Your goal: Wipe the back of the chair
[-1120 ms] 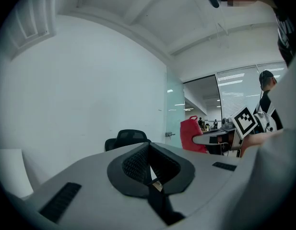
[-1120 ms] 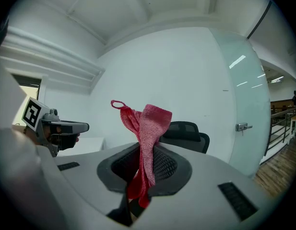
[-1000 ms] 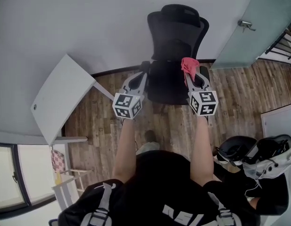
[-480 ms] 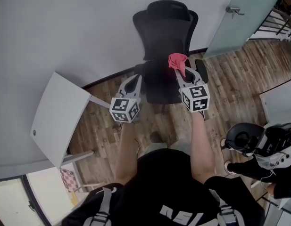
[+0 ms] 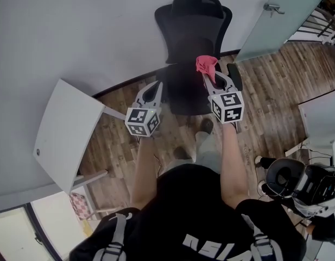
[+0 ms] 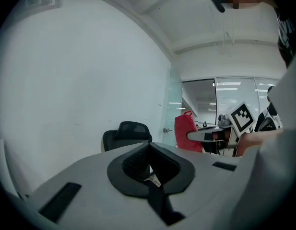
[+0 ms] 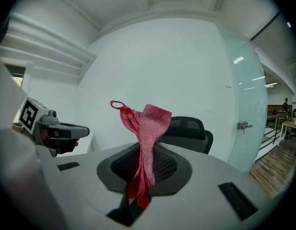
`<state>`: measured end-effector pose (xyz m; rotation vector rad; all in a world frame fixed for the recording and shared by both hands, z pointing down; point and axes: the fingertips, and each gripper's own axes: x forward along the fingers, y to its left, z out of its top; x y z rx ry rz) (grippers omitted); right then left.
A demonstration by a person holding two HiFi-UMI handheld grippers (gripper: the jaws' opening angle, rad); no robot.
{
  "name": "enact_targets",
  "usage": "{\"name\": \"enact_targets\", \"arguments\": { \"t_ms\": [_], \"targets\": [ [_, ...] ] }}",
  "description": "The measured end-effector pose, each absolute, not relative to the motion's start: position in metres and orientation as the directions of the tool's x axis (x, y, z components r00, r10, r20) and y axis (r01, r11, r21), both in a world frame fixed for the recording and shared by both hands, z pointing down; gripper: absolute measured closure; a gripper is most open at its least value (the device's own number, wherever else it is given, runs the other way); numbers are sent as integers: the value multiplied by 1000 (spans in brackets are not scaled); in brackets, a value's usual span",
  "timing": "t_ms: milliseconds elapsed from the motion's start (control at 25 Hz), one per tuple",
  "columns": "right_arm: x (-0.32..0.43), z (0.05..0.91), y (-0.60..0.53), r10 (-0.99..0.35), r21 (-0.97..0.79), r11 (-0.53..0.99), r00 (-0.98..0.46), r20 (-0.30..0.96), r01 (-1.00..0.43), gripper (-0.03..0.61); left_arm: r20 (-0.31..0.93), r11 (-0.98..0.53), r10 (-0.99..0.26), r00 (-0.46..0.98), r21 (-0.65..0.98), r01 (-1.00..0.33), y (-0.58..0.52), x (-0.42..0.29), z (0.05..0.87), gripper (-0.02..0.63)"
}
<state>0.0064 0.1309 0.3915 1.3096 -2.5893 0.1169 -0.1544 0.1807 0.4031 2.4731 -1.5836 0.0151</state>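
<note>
A black mesh office chair stands against the white wall, its back facing me; it also shows as the chair and the chair in the gripper views. My right gripper is shut on a red cloth, held over the chair's seat just before the back. The cloth stands up from the closed jaws. My left gripper hangs left of the seat, shut with nothing in it.
A white table stands at the left. A glass door with a handle is at the back right. A helmet and bags lie on the wood floor at the right. A person's legs and shoes are below.
The view has shifted slightly and I have stepped toward the chair. Both grippers keep their places in front of the seat, the red cloth still held.
</note>
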Motion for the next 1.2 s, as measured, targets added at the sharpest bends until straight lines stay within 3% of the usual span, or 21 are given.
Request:
{"name": "enact_targets", "arguments": {
  "t_ms": [680, 1200],
  "targets": [
    [-25, 394, 49, -738, 19, 655, -635, 230, -755, 511, 126, -344, -923, 363, 151, -927, 117, -176, 409, 589],
    [-35, 389, -109, -662, -34, 729, -717, 219, -683, 511, 131, -274, -949, 288, 112, -955, -27, -167, 387, 589]
  ]
}}
